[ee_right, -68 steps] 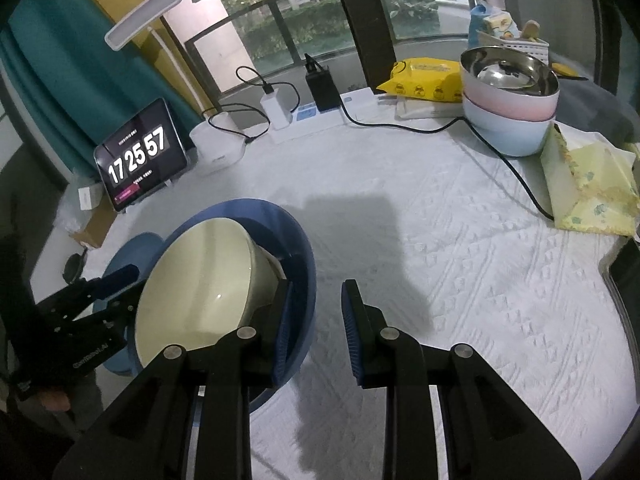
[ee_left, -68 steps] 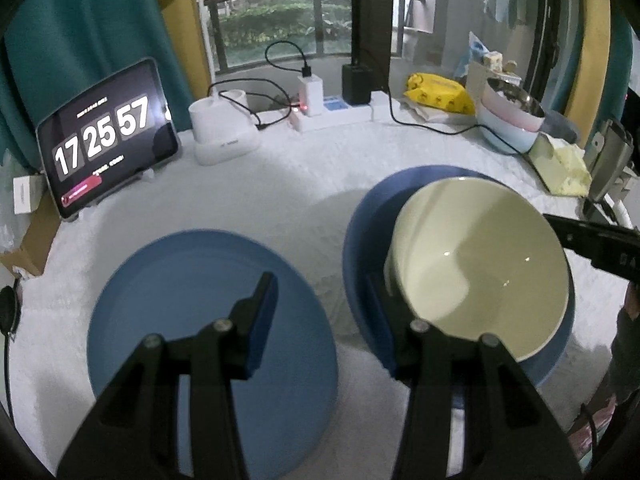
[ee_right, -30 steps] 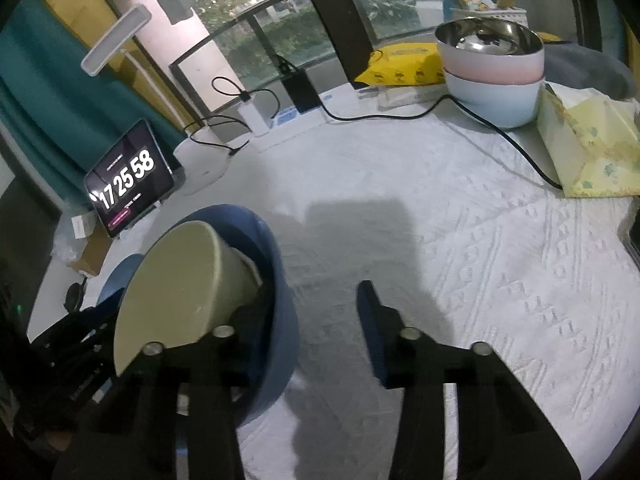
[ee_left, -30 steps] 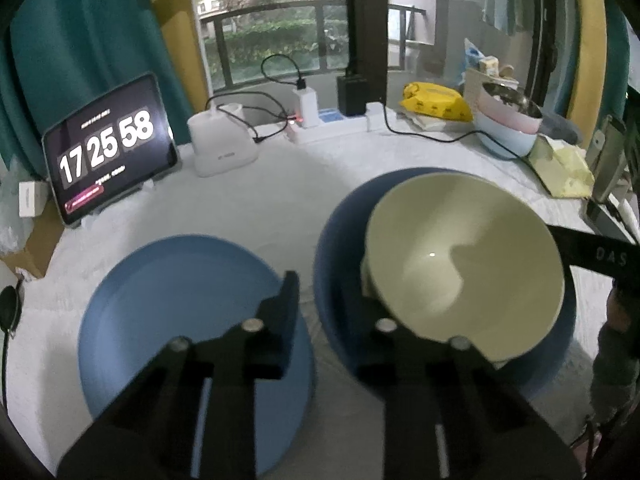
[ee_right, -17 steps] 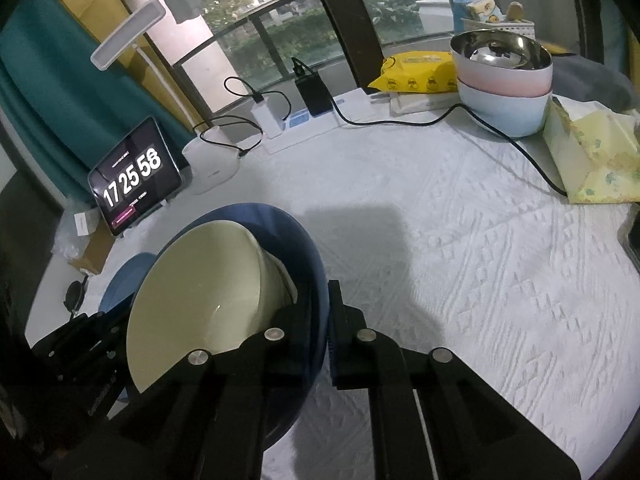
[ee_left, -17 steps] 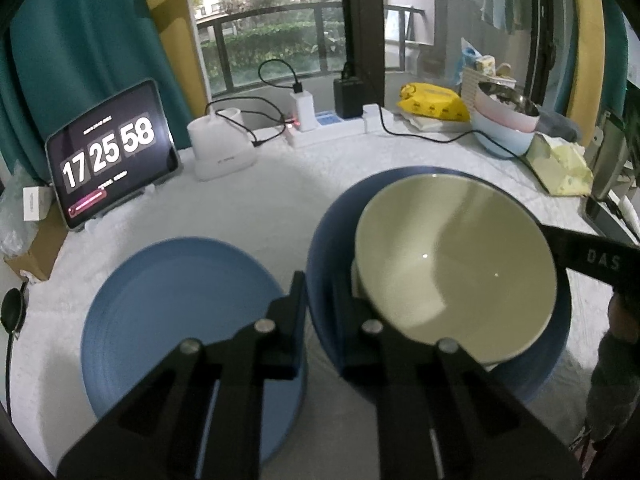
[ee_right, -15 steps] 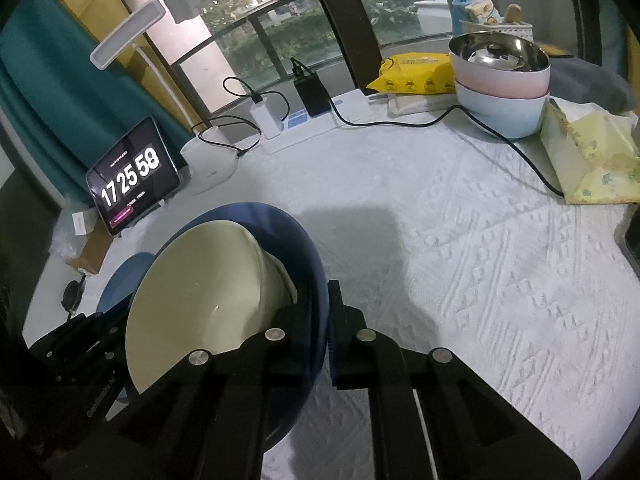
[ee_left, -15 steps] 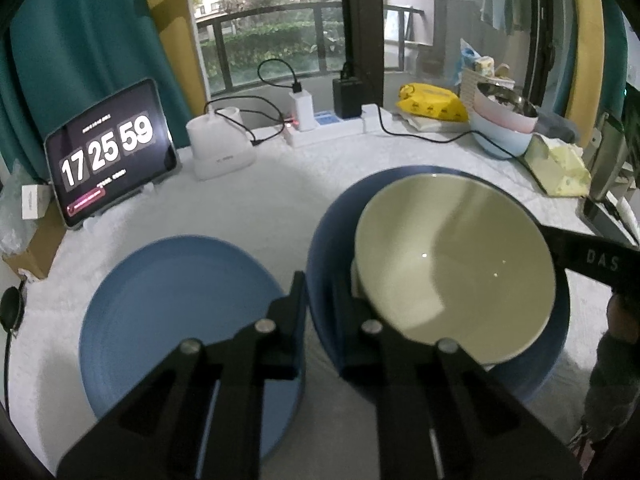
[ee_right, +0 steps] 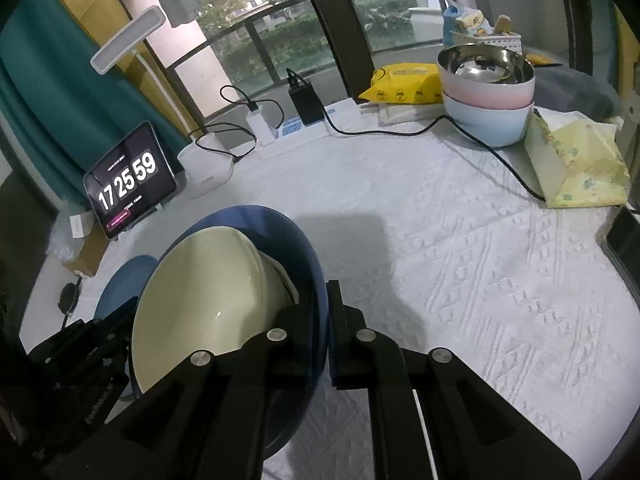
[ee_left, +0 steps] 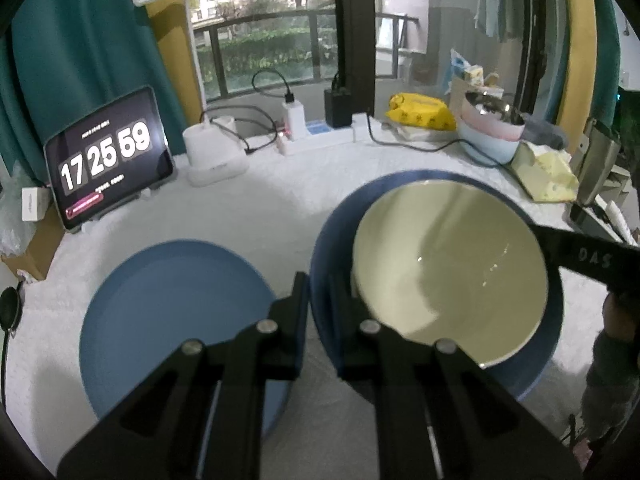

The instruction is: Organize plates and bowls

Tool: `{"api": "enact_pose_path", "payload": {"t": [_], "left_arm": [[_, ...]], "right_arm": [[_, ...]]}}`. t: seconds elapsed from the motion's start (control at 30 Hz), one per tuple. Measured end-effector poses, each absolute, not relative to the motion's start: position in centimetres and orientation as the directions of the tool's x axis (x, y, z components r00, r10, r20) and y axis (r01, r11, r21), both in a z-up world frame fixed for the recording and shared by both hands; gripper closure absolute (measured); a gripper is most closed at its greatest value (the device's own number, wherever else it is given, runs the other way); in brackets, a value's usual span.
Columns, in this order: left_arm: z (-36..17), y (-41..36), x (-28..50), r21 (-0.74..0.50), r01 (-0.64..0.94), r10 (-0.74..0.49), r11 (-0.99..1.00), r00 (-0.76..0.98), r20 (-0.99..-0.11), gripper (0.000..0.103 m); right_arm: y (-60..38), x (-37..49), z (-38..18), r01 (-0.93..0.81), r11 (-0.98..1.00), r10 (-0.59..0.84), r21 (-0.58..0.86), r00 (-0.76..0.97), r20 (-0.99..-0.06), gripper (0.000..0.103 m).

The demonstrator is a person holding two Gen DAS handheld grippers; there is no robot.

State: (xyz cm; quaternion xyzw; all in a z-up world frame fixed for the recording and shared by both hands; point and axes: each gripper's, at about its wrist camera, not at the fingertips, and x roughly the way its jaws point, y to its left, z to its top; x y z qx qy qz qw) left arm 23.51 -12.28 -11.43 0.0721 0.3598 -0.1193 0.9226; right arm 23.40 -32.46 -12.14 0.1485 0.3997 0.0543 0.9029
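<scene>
Left wrist view: the white-clothed desk (ee_left: 260,208) is seen first, with a flat blue plate (ee_left: 172,320) lying toward its near left edge. Beside it, a deep blue plate (ee_left: 332,240) carrying a cream bowl (ee_left: 448,272) is pinched at opposite rims by the left claw (ee_left: 318,300) and right claw (ee_right: 324,320).

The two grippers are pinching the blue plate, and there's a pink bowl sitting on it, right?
Not quite. The bowl on the plate is cream, not pink; the left wrist view shows it clearly. The rest is right: the left gripper and the right gripper both pinch the plate's rim.
</scene>
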Motion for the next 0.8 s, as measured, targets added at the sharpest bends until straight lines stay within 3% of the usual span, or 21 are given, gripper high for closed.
{"api": "enact_pose_path", "payload": {"t": [0.1, 0.47, 0.8], "left_arm": [[-11.5, -12.7, 23.4, 0.079, 0.275, -0.152, 0.958, 0.724, -0.673, 0.094], [-11.9, -12.1, 23.7, 0.013, 0.285, -0.196, 0.958, 0.690, -0.697, 0.094], [-11.8, -12.6, 23.5, -0.013, 0.212, -0.159, 0.977, 0.695, -0.702, 0.094]], "right_arm": [[-32.3, 23.4, -12.0, 0.027, 0.953, 0.205, 0.301, 0.674, -0.709, 0.096], [-33.3, 23.9, -13.1, 0.066, 0.943, 0.206, 0.326, 0.652, -0.729, 0.096], [-33.5, 23.6, -13.6, 0.079, 0.934, 0.214, 0.350, 0.661, -0.719, 0.095]]}}
